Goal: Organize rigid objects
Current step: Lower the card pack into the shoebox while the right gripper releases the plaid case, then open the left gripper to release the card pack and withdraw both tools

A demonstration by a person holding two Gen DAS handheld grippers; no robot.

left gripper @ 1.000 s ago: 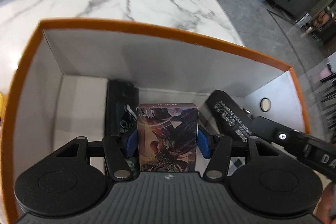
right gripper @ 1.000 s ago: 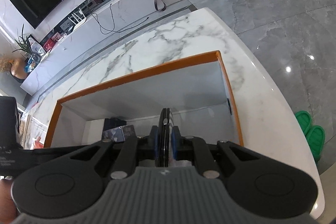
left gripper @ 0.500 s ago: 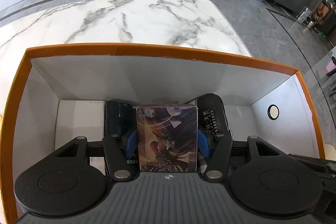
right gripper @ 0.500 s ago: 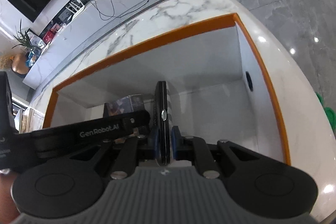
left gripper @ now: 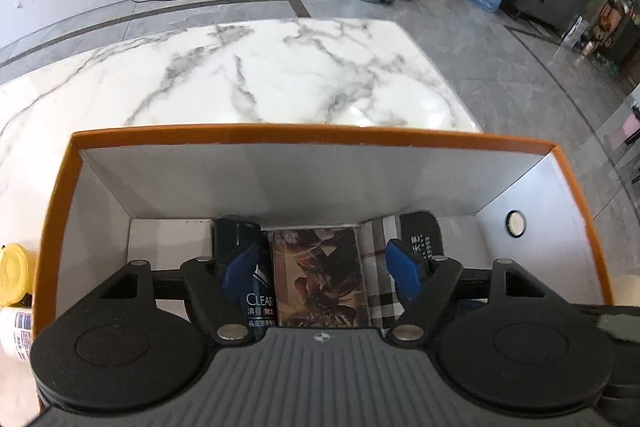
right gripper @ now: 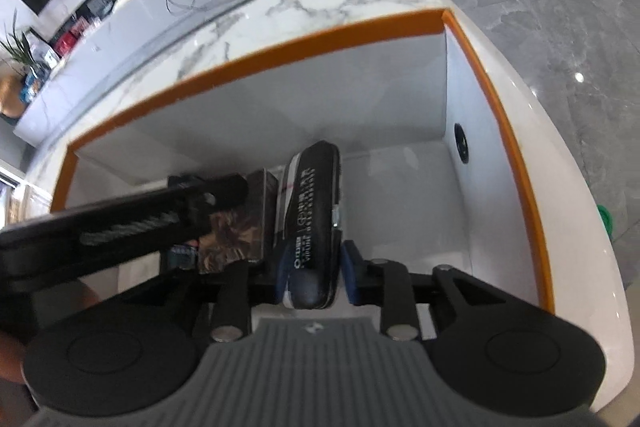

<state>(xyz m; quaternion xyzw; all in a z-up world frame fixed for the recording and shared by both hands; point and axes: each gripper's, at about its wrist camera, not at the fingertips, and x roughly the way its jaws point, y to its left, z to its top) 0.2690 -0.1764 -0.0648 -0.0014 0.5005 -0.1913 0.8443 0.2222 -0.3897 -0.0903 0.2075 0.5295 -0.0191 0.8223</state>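
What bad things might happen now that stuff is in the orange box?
1. The black case stands on its edge, with the right hand-held gripper just opening around it; it might tip over.
2. The left hand-held gripper has just opened around the card box; pulling out, it may bump the shampoo bottle.

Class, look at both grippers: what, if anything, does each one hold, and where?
Nothing is held. The left gripper has just opened off the card box; the right gripper has just opened around the black case.

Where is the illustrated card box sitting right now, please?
In the left wrist view the illustrated card box lies inside the orange-rimmed box, between the dark Clear bottle on its left and the plaid item on its right.
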